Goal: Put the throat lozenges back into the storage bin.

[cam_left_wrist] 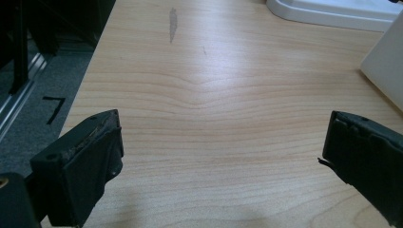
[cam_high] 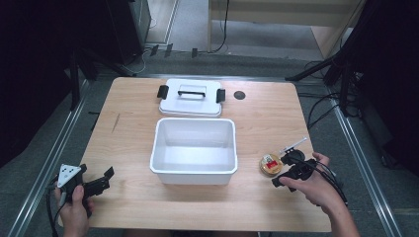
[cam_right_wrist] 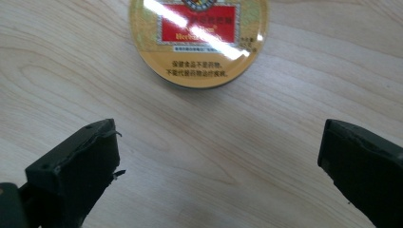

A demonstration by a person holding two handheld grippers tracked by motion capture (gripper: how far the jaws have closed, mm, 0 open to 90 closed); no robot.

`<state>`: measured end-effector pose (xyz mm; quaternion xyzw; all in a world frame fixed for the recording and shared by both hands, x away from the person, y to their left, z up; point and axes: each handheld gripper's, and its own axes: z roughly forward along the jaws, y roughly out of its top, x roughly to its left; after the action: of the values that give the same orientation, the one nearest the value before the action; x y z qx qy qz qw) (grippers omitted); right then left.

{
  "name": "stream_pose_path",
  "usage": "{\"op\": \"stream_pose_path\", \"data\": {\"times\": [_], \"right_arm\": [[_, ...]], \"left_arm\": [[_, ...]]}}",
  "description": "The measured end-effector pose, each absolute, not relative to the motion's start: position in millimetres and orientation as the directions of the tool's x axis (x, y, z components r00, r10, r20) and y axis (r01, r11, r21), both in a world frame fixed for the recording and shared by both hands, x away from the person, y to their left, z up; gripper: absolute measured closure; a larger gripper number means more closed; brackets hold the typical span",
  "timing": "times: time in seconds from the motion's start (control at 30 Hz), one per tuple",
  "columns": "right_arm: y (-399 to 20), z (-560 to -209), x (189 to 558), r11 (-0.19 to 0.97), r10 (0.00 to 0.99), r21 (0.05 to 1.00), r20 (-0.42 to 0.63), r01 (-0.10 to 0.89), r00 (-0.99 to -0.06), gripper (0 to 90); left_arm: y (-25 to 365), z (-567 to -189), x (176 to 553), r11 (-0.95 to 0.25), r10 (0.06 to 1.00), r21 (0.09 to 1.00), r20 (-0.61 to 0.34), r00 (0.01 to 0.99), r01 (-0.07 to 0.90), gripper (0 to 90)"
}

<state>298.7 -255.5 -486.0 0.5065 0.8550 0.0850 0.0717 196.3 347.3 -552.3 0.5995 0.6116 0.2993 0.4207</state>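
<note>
The round yellow tin [cam_right_wrist: 198, 40] lies flat on the counter [cam_high: 123, 133], right of the white bin [cam_high: 193, 146], just ahead of the right tongs [cam_high: 288, 170], spread wide. The left tongs [cam_left_wrist: 221, 156], also spread, hover over bare wood. Its low, smooth rim could slip when pinched. The right gripper view alone shows the red label.

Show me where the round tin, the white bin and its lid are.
round tin [cam_right_wrist: 198, 35]: right gripper view, red label on top.
white bin [cam_high: 193, 170]: high view, near rim.
lid [cam_high: 190, 106]: high view, flat top near handle.
</note>
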Motion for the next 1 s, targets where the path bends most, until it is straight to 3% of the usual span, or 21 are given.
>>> {"op": "stream_pose_path", "data": {"times": [0.47,1.0], "right_arm": [[-225.7,-483.3,332.1,0.482,0.875,0.114,-0.027,0.869,-0.483,8.3],[-209.9,-507.0,361.3,0.382,0.923,0.034,-0.062,0.924,-0.379,12.8]], "left_arm": [[348.3,-552.2,196.8,0.105,0.984,0.868,-0.160,0.075,0.485,0.1],[348.7,-552.4,197.6,0.111,0.983,0.867,-0.169,0.076,0.485,0.1]]}}
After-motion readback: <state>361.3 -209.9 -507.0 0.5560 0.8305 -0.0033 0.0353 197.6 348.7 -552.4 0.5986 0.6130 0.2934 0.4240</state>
